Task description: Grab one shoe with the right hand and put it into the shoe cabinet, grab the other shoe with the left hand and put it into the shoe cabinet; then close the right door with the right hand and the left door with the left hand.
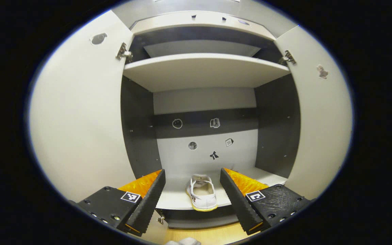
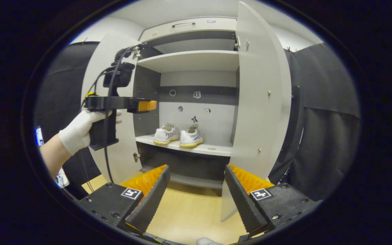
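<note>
Right gripper view has both shoes on the lower shelf point(image 2: 213, 149) of the shoe cabinet point(image 2: 196, 25): the left shoe point(image 2: 166, 134) and the right shoe point(image 2: 190, 137) stand side by side, touching or nearly so, toes toward the back panel and heels out at the shelf's front edge. That pairing suggests the loading part of the task is done and only the doors remain. The right door point(image 2: 257, 102) stands open, edge-on just to the right of the shelf, within easy reach of the right tongs point(image 2: 197, 194), which hang below the shelf with fingers spread apart and nothing between them. To the left of the shelf, a gloved hand point(image 2: 80, 131) holds the left tongs point(image 2: 141, 105) level beside the left door point(image 2: 97, 68); their spread is hard to judge from this side.

Left gripper view settles it: the left tongs point(image 1: 192, 199) are wide apart and empty, pointing straight into the cabinet, with one shoe point(image 1: 202, 192) on the shelf between their tips. The other shoe probably sits behind the left finger there, though I cannot confirm it. Both doors flare outward, the left door point(image 1: 77, 119) and the right door point(image 1: 318, 119), hinges showing above the shelf. The cabinet's base is cut off below.
</note>
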The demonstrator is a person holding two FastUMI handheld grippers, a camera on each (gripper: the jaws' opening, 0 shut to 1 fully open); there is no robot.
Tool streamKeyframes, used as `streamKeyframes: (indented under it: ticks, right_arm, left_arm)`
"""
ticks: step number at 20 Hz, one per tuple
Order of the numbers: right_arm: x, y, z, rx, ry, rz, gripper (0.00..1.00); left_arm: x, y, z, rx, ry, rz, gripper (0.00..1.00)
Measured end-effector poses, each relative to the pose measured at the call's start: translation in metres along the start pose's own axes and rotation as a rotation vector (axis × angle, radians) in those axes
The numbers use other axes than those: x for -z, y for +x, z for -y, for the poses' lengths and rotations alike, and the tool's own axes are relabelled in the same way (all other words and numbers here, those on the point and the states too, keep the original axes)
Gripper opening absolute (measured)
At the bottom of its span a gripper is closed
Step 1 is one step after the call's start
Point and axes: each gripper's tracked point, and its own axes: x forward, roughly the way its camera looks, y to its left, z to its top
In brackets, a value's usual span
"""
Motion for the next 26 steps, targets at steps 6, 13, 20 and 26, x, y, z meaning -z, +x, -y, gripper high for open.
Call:
streamKeyframes:
  ticks: [6,13,20,26]
  right_arm:
    - [-0.007,-0.019,0.0,0.016,0.008,0.024,1.0]
    - [-0.004,-0.034,0.012,0.061,0.019,0.04,1.0]
    - [0.011,-0.046,0.024,0.1,0.035,0.012,1.0]
    - [-0.003,-0.056,0.051,0.148,0.03,0.046,1.0]
  left_arm:
    - [-0.017,-0.08,-0.003,-0.004,-0.029,0.058,0.96]
    - [0.013,-0.164,-0.026,-0.084,-0.014,0.076,0.96]
    - [0.071,-0.216,-0.012,-0.096,-0.053,0.026,0.96]
    - [0.085,-0.215,0.0,-0.066,-0.068,-0.009,1.0]
